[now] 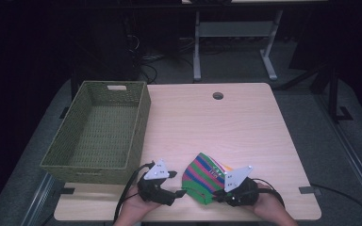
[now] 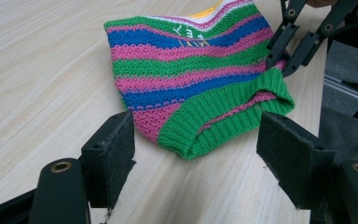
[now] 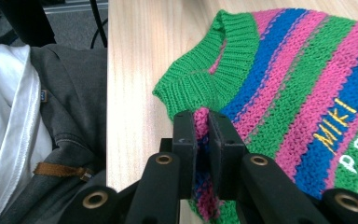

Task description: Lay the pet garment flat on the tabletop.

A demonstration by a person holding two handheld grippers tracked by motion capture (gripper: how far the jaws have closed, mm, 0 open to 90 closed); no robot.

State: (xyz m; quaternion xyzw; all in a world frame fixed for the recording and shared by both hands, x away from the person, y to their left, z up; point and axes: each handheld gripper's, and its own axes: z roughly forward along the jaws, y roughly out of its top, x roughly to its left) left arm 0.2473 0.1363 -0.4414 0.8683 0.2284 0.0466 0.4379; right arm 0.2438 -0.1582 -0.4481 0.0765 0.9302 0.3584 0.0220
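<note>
Your right gripper (image 3: pixel 202 140) had clamped the striped knit (image 2: pixel 191 70); your left gripper (image 2: pixel 196 154) gaped empty beside its green hem, which it should grip next.

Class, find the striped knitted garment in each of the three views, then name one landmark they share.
High view: striped knitted garment at the table's near edge, centre.
Left gripper view: upper centre.
Right gripper view: right half.
Shared landmark: its green ribbed hem, pinched by the right gripper.
</note>
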